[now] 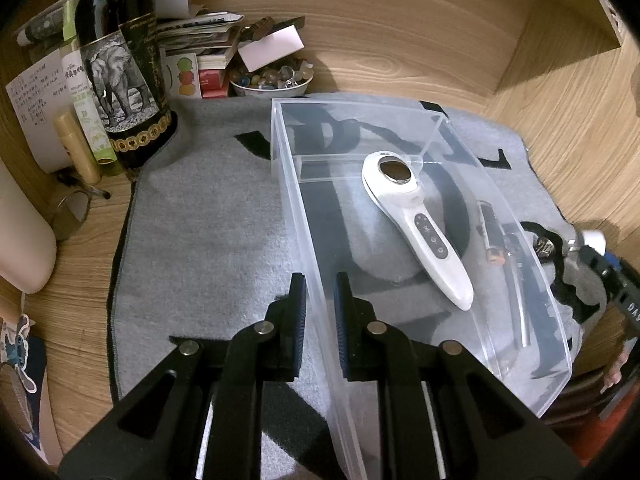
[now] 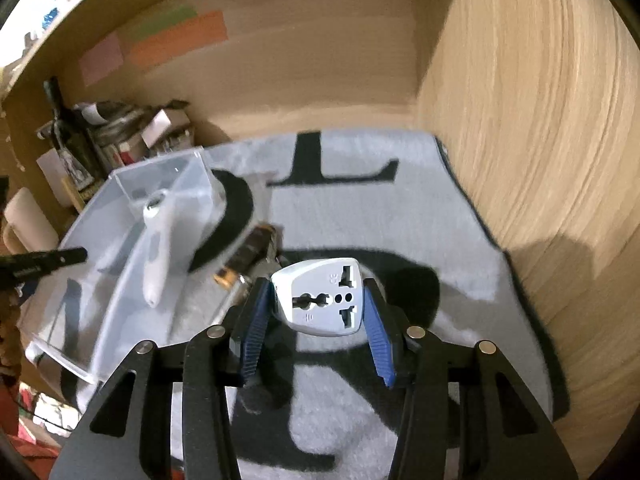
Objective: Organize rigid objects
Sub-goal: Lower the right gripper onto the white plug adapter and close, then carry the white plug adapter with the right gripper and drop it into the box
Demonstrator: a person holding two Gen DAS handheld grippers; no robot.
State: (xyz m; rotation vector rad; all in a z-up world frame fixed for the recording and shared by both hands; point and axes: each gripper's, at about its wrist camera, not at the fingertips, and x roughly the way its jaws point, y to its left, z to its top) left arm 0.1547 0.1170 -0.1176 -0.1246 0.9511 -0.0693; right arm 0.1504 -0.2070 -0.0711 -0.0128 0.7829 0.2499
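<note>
Wood-grain surface (image 2: 540, 160) under grey mat (image 1: 200, 240) with big black letters. Right gripper (image 2: 316, 312) fingers (image 2: 256, 320) clenched on white plug adapter (image 2: 320, 296), socket face toward camera, held above mat. Left gripper (image 1: 320, 320) fingers straddle near wall of clear plastic bin (image 1: 304, 240), narrow gap, contact unclear. Inside bin: white handheld device (image 1: 416, 220), round head toward far end, handle toward near-right. Battery (image 1: 492, 236) beside bin, lengthwise. Dark bottle (image 1: 120, 80) far-left.

Your clear plastic bin (image 1: 400, 128) holds a white handheld device (image 1: 416, 224) lying flat, head toward 11 o'clock — a battery (image 1: 491, 236) at its 3 o'clock. White plug adapter (image 2: 324, 296) — sockets facing you.
</note>
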